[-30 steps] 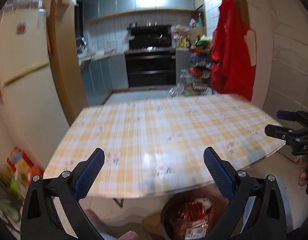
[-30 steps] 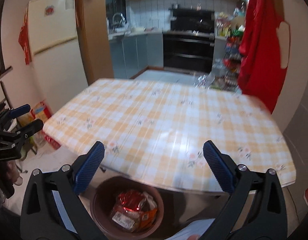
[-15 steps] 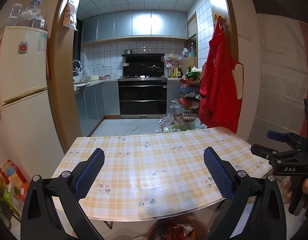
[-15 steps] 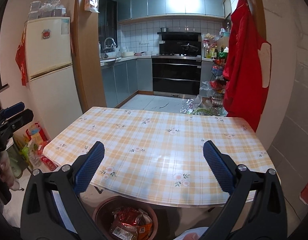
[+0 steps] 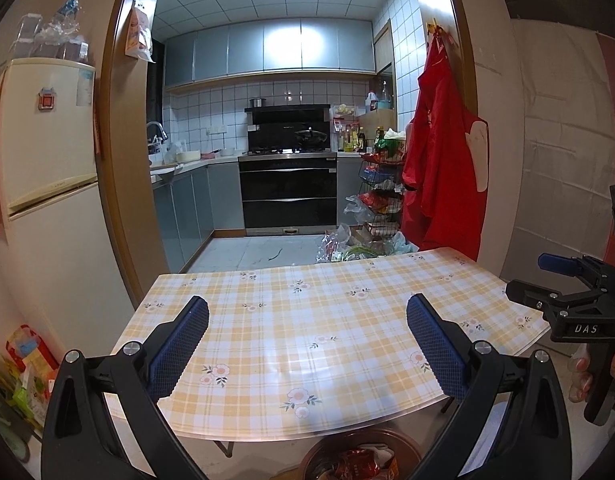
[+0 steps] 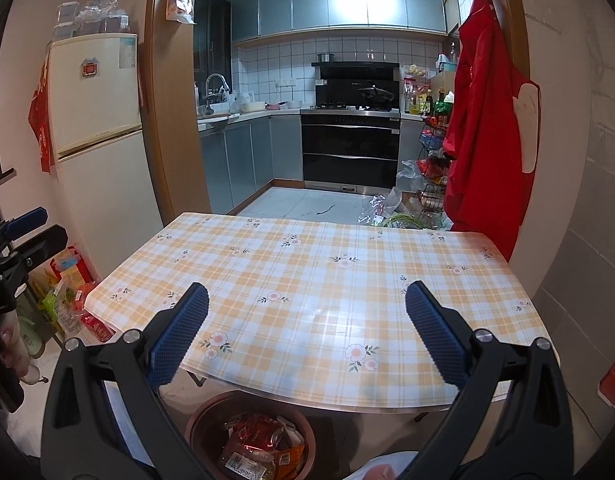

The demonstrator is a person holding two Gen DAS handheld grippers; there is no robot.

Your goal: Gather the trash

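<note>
Only rightward: bin's wrappers (image 6: 253, 446) fully visible.

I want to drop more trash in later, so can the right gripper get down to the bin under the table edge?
Probably yes. The bin sits on the floor, mostly clear of the table edge, its top uncovered, and the right gripper is open and empty above it.
</note>
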